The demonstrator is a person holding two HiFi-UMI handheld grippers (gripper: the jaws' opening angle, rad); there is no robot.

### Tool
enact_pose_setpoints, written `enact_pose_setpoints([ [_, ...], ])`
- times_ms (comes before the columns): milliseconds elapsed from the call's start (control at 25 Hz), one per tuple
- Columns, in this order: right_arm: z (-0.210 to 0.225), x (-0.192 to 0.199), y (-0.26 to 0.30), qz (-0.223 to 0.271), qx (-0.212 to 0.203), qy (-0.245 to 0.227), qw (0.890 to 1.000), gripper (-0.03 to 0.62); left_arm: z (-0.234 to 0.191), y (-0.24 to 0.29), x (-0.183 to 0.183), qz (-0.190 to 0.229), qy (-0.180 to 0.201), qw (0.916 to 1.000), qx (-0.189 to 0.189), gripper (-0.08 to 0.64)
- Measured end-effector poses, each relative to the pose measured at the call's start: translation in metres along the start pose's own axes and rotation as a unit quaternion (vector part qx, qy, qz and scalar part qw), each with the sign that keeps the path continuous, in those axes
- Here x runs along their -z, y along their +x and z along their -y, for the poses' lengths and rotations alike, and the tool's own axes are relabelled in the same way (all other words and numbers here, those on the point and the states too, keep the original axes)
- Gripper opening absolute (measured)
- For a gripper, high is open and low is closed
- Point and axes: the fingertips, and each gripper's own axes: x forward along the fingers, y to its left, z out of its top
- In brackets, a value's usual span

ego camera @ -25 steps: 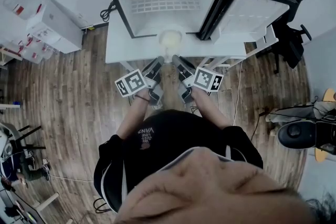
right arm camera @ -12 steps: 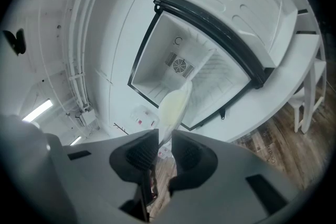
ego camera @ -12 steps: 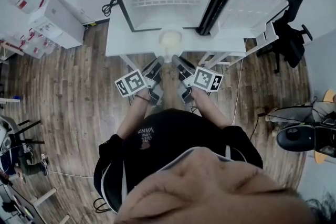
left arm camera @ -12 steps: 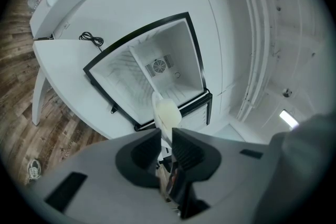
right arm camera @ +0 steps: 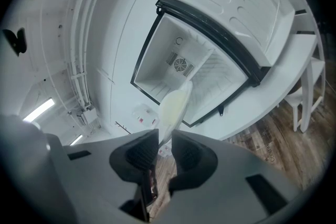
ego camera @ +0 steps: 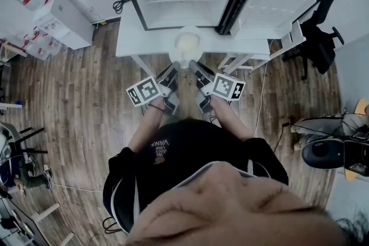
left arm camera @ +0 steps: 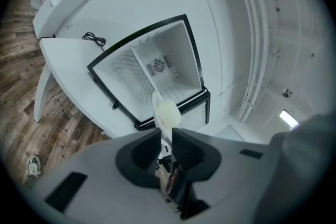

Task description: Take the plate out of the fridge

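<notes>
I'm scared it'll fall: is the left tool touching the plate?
Touching. In the left gripper view the left tool clamps the plate at its rim.

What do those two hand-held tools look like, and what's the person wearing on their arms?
The left gripper and right gripper each have a pale grey body and two dark, wedge-shaped fingers. Each carries a white cube printed with black square markers. The person wears a black short-sleeved T-shirt.
</notes>
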Motion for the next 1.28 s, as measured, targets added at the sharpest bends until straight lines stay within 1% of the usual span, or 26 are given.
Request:
enact_pose_setpoints([
  [720,-0.013,0.027,-0.016,-0.012,-0.008,-0.002,1.0,0.083,0.003,-0.03,0.019,0.011,-0.002,0.9999,-0.006,0.071],
  [1280,-0.011,0.03,-0.018,-0.012,-0.01,-0.008,1.0,0.084,0.002,-0.032,0.023,0.01,0.0,0.9999,-0.007,0.071],
])
